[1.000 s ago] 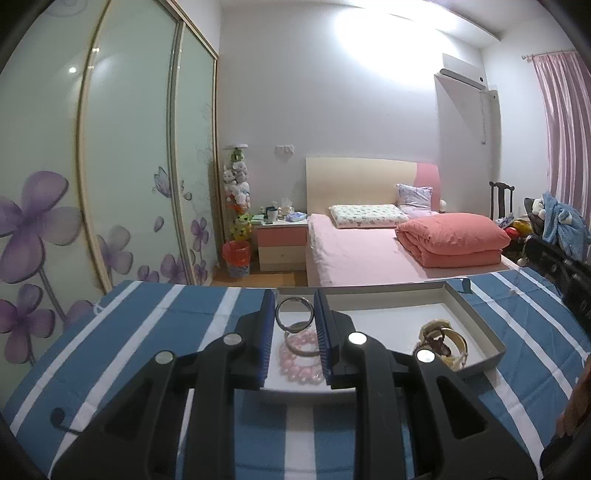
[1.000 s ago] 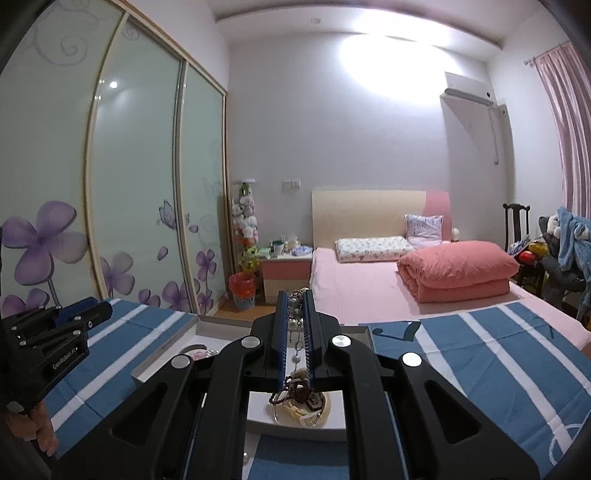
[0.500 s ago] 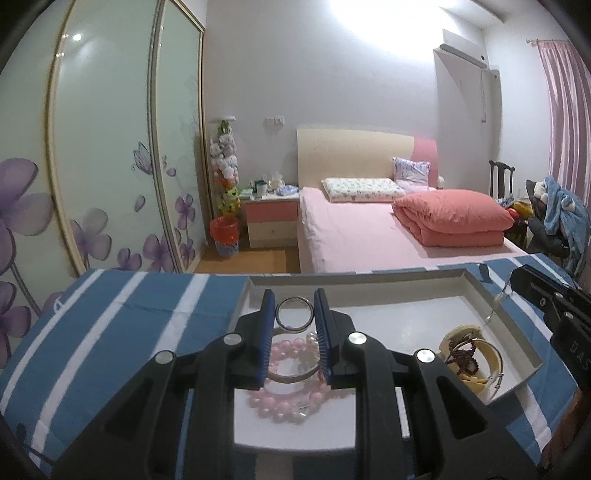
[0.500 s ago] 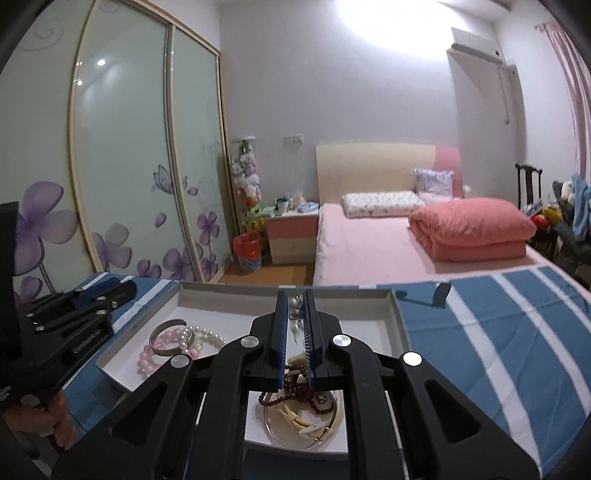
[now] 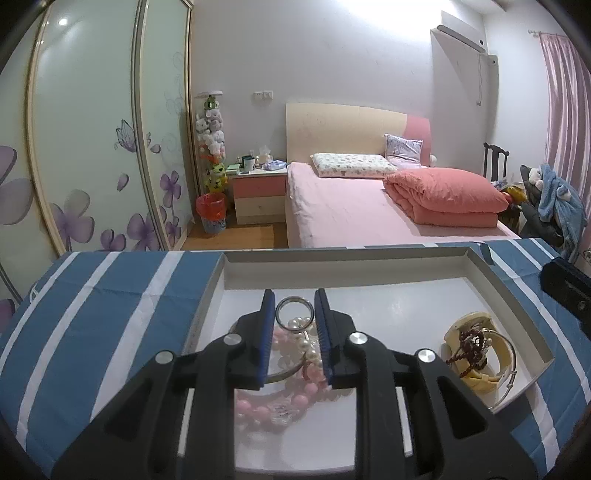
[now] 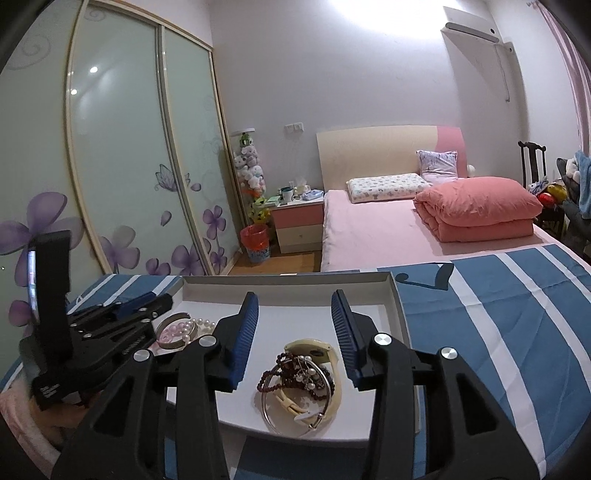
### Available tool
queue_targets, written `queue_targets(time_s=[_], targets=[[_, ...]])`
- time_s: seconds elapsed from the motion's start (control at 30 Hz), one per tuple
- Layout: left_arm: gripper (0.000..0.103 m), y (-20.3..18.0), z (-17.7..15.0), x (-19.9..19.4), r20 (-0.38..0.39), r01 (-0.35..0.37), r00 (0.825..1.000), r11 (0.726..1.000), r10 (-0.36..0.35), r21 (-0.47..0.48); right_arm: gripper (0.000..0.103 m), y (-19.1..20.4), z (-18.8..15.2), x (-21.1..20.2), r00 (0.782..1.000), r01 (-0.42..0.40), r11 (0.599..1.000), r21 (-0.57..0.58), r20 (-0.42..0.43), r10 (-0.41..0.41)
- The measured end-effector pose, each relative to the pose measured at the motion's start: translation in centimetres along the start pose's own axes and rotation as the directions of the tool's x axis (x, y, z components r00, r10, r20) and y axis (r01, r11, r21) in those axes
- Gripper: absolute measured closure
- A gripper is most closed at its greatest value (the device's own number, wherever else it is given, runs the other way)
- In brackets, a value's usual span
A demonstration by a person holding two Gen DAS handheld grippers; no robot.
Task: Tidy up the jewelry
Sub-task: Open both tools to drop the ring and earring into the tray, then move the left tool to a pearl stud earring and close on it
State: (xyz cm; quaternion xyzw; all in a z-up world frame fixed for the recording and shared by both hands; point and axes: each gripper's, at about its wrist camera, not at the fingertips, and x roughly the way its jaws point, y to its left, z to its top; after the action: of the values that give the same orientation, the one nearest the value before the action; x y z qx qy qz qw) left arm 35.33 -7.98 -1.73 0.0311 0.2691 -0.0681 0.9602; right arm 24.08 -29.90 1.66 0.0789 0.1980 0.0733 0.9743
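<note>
Fig. legend, near to far, as I read my two wrist feeds. L gripper point(image 5: 294, 314): jaws narrow, blue pads clamped on a silver ring point(image 5: 294, 312) held upright between the tips, low over the tray's left part; beneath it I see a pink bead bracelet point(image 5: 273, 400), a pearl strand point(image 5: 308, 341) and a silver bangle point(image 5: 280, 374) lying in a heap on the tray floor, touching one another. R gripper point(image 6: 294, 325): jaws wide, nothing between the pads; directly below the gap, in the tray's right part, a second heap: cream watch point(image 6: 314, 349), dark red bead string point(image 6: 280, 373) draped over it, thin metal bangle point(image 6: 271, 413) round the lot; a small beaded chain lies on top, detail too fine for me to resolve. Tray point(image 5: 369, 262): shallow, white floor, grey walls; sits on a blue-and-white striped cloth point(image 5: 110, 295); the two heaps are well apart. In the R feed I see the L gripper from the side at lower left, its tips over the pearl heap. Background: pink bed point(image 6: 380, 229) w/ folded salmon quilt point(image 6: 480, 208); nightstand point(image 6: 299, 225) beside it; red bin point(image 6: 255, 243) near a stack of plush toys; wardrobe point(image 6: 122, 147) w/ purple flower doors on the left; AC unit point(image 6: 472, 27) high on the far wall.
</note>
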Motion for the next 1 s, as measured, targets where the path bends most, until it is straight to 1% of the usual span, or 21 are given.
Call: queue_targets(time_s=[0.03, 0.07, 0.23, 0.33, 0.4, 0.53, 0.6, 0.77, 0.9, 1.0], targets=[[0.072, 0.2, 0.0, 0.1, -0.004, 0.001, 1.000, 1.000, -0.001, -0.002, 0.060, 0.1, 0.0, -0.3, 1.000, -0.003, 1.000, -0.001, 0.000, 0.003], [0.071, 0.1, -0.1, 0.2, -0.005, 0.000, 1.000, 1.000, 0.000, -0.003, 0.060, 0.3, 0.0, -0.1, 1.000, -0.003, 1.000, -0.002, 0.000, 0.003], [0.070, 0.3, 0.0, 0.1, -0.005, 0.002, 1.000, 1.000, -0.002, -0.002, 0.060, 0.8, 0.1, -0.9, 1.000, -0.011, 1.000, -0.015, 0.009, 0.011], [0.070, 0.4, -0.4, -0.6, -0.001, 0.014, 1.000, 1.000, -0.014, 0.007, 0.060, 0.9, -0.1, -1.5, 1.000, -0.010, 1.000, -0.017, 0.014, 0.011], [0.070, 0.3, -0.8, -1.4, -0.003, 0.027, 1.000, 1.000, -0.027, 0.016, 0.060, 0.7, -0.2, -1.8, 1.000, -0.010, 1.000, -0.015, 0.012, 0.010], [0.070, 0.3, -2.1, -3.4, -0.023, 0.081, 0.997, 0.996, -0.080, 0.030, 0.059, 0.4, -0.6, -2.9, 1.000, -0.001, 1.000, -0.012, 0.014, 0.002], [0.070, 0.2, -3.0, -4.5, -0.036, 0.110, 0.993, 0.993, -0.108, 0.040, 0.058, 0.3, -0.8, -3.5, 1.000, 0.003, 1.000, -0.009, 0.018, -0.003], [0.070, 0.1, -5.5, -7.0, -0.084, 0.175, 0.982, 0.983, -0.171, 0.052, 0.058, 0.1, -1.6, -4.4, 1.000, 0.002, 1.000, 0.005, 0.017, -0.002], [0.070, -0.5, -7.2, -7.3, -0.150, 0.213, 0.968, 0.976, -0.203, 0.054, 0.058, 0.1, -2.2, -4.4, 1.000, -0.008, 1.000, 0.011, 0.007, 0.008], [0.070, -1.4, -8.0, -7.0, -0.180, 0.225, 0.961, 0.972, -0.209, 0.072, 0.058, -0.2, -2.5, -4.1, 1.000, -0.018, 1.000, 0.019, -0.002, 0.018]])
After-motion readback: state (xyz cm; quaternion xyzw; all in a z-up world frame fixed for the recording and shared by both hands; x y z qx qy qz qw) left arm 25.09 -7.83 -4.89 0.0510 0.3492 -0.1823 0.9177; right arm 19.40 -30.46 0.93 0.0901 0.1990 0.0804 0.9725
